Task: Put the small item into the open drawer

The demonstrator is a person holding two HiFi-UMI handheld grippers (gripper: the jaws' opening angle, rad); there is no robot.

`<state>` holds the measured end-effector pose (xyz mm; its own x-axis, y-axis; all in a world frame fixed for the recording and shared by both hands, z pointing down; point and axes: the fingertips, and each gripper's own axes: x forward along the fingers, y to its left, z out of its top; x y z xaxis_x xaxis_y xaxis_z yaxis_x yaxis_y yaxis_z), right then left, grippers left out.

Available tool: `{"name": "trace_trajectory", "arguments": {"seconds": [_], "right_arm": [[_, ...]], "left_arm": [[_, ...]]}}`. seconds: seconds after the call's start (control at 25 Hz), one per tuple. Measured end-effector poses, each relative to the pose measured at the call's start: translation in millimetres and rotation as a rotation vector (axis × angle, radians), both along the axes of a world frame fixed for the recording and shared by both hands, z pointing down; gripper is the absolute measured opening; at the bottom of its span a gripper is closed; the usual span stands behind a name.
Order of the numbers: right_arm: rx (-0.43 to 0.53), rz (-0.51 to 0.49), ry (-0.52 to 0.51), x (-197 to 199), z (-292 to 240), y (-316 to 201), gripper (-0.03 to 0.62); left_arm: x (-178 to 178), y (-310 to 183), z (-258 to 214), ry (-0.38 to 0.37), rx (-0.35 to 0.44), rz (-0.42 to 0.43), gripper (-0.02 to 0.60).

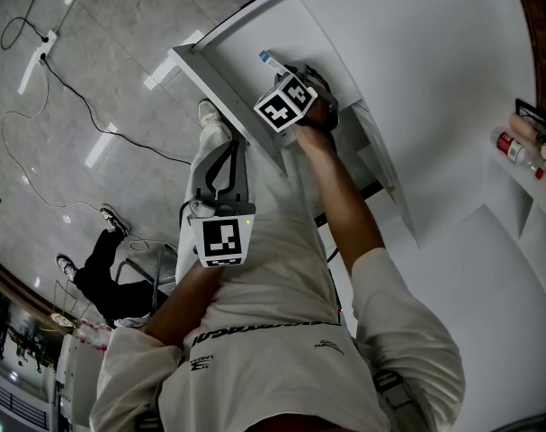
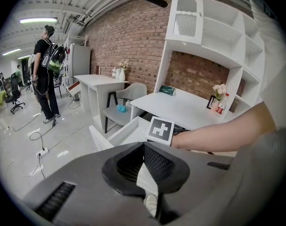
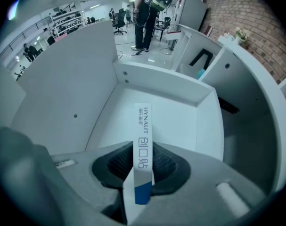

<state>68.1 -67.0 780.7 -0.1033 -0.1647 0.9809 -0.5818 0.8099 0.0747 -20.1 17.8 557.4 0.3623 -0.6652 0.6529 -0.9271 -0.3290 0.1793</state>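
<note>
Slim box [image 3: 143, 126], pinched edge-on in the right gripper [image 3: 143, 160] over the open drawer [image 3: 180, 126], may cling to a pad or land tilted on release, while the left gripper [image 2: 143, 149] hangs closed and empty.

a white desk [image 1: 452, 70] has a drawer [image 3: 180, 121] pulled out of its front. on the desk top a green box [image 2: 167, 90] lies near the back wall. at the back right corner a red-capped bottle [image 2: 221, 104] stands just beside flowers [image 2: 220, 89]. white shelves [image 2: 213, 32] rise over the desk. the grey tiled floor [image 1: 138, 16] carries a white power strip [image 1: 46, 37] and loose black cables [image 1: 72, 85].
</note>
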Motion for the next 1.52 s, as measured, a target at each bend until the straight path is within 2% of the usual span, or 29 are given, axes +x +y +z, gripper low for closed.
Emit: {"name": "trace_trajectory", "arguments": {"seconds": [1.0, 1.52], "right_arm": [[-0.010, 0.019, 0.010, 1.3, 11.8, -3.9, 0.089], [0.016, 0.020, -0.011, 0.9, 8.1, -5.6, 0.158]], "left_arm": [[-1.6, 2.0, 1.9, -0.009, -0.001, -0.013, -0.002], [0.5, 3.3, -0.1, -0.007, 0.008, -0.011, -0.002]]}}
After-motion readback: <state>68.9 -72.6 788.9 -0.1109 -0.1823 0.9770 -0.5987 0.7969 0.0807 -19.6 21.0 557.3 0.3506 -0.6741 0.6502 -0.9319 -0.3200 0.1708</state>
